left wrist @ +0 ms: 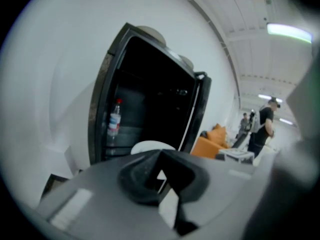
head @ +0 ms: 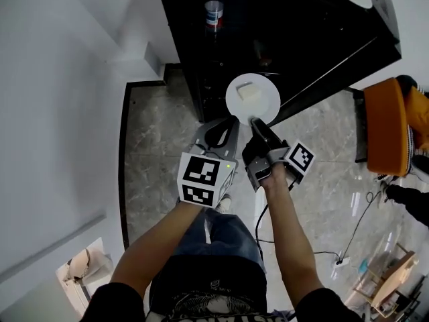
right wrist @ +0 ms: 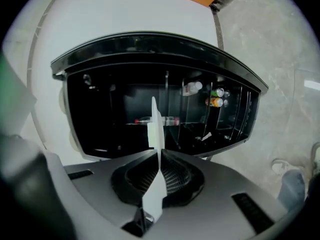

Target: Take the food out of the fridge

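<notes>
Up in the head view: facing the open black fridge (head: 288, 39), with the right gripper (head: 257, 121) pinching the near rim of a white plate (head: 234, 104). Carrying a pale block of food (head: 249, 91) on it, held about level. Looks to sit right at the fridge's front edge or just outside it, hard to call from this angle. Left gripper (head: 226, 127) parked just beside the right one, not touching the plate as far as can be seen. Also a bottle (head: 213, 13) upright deeper inside, and an orange chair (head: 387, 123) off to the right.

Over to the left gripper view: jaws pressed together with nothing between them, pointed at the fridge opening. Can spot the plate's pale edge just past the jaw tips, low in front of the dark interior, and that bottle standing on a shelf to the left.

Then the right gripper view: plate seen edge-on as a thin white strip running straight through the closed jaws, so a firm pinch on the rim. Wider white bit higher up is probably the food block. Behind it, shelves and a couple of small containers (right wrist: 216, 98) in the door rack.

So, reckon: mid-carry, the lifting-out step basically in hand. Next up, probably back away with the wrist level so the block doesn't slide, find somewhere to set it down, maybe use the free gripper for the door.
</notes>
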A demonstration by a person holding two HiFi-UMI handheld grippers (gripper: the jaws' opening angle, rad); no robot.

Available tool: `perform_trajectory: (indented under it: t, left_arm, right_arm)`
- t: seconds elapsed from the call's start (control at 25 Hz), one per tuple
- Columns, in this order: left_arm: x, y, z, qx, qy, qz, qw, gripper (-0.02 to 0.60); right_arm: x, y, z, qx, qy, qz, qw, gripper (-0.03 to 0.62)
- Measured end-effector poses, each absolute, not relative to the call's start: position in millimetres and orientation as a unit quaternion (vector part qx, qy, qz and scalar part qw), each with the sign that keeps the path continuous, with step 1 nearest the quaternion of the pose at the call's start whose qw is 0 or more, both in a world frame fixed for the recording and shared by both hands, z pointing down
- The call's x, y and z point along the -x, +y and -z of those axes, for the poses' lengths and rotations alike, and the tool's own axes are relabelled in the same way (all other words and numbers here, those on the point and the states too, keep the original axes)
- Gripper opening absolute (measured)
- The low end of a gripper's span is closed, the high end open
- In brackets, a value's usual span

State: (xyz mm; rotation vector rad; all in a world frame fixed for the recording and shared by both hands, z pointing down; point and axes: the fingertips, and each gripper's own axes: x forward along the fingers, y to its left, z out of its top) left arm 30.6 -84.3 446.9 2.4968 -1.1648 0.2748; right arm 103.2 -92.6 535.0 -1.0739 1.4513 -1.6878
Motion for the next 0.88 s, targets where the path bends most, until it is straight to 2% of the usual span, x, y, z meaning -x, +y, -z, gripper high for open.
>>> perform_trajectory:
  t: [0.4,0.88]
  left_arm:
    - [-44,-56,-367,-0.891,-0.407,-0.09,0.179,0.002]
    - [-41,-50,-310,-0.905,-0.388,-0.095,0.147,0.002]
  right_arm:
    - [-109,-62,-425,0.401,0.564,0.637,0.34,0.012]
    - [-117,-36,-364,0.416,0.55,0.64,0.34,0.012]
